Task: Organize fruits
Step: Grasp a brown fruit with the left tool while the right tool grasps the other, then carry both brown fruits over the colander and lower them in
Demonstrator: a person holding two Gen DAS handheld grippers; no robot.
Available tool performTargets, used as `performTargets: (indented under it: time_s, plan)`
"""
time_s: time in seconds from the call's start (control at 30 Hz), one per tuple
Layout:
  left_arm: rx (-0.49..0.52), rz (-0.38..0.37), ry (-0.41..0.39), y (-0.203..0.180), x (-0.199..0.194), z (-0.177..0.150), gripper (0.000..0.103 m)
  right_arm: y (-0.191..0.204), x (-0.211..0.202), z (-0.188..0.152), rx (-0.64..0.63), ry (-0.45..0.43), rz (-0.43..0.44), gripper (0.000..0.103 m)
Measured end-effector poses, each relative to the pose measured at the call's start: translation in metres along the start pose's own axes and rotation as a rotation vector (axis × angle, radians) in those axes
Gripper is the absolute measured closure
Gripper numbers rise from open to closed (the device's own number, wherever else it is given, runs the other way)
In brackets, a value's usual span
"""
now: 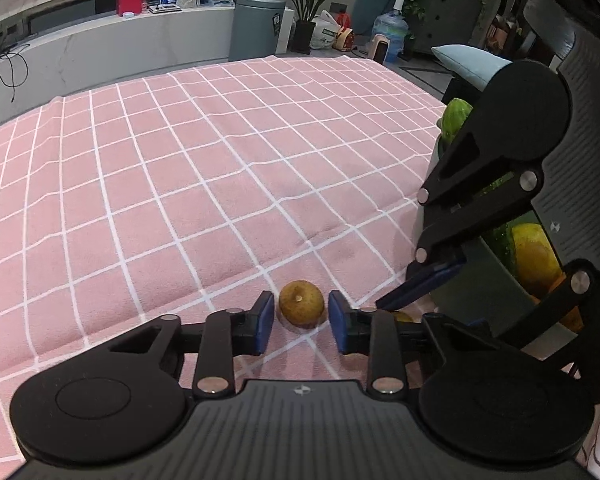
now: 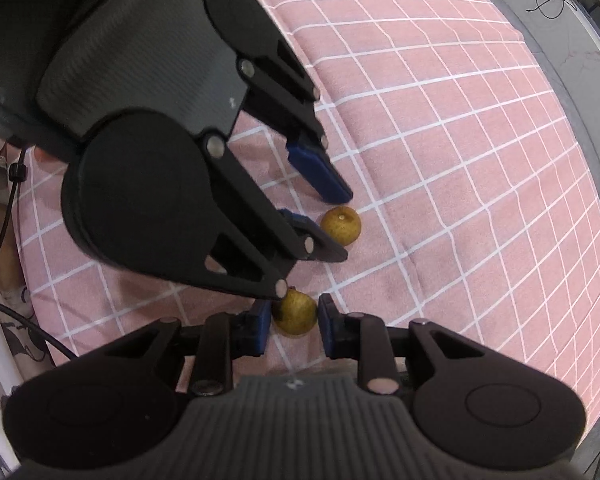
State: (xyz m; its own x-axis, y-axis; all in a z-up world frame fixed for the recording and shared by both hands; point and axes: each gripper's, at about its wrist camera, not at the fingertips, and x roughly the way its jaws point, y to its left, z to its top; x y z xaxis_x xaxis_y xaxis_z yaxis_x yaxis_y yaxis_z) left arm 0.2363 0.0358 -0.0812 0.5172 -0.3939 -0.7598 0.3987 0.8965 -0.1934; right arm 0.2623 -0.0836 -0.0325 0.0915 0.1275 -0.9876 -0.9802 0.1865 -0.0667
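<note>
Left gripper (image 1: 299, 316) parted around a small yellow-brown fruit (image 1: 301, 308), pads just off it. Right gripper (image 2: 294, 320) likewise straddling a second fruit (image 2: 294, 315) nearby. Both resting on pink checked cloth (image 1: 180, 184), beside dark fruit bin (image 1: 496, 264).

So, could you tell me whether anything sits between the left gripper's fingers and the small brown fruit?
Nothing visible does: the small brown fruit lies on the pink checked cloth between the open fingers of the left gripper, with bare gaps either side.

no legible text, label on grey bin (image 1: 256, 26) too small to read
</note>
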Motion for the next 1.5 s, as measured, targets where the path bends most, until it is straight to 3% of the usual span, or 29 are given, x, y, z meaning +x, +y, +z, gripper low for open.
performTargets:
  time_s: [0.3,0.77,1.2,1.5]
  plan:
    - [-0.025,0.053,-0.045,-0.012,-0.015,-0.005,0.077,0.007,-0.006,-0.003,0.015,-0.026,-0.042,0.083]
    - [-0.151,0.088,-0.191,-0.035,-0.096,-0.007,0.077,0.042,-0.080,-0.028,0.151,-0.229,-0.167,0.083]
    - [-0.059,0.070,-0.252,-0.092,-0.136,0.007,0.076,0.080,-0.167,-0.091,0.280,-0.381,-0.291,0.083]
    - [0.070,0.029,-0.215,-0.134,-0.118,0.025,0.076,0.074,-0.187,-0.151,0.423,-0.407,-0.333,0.083]
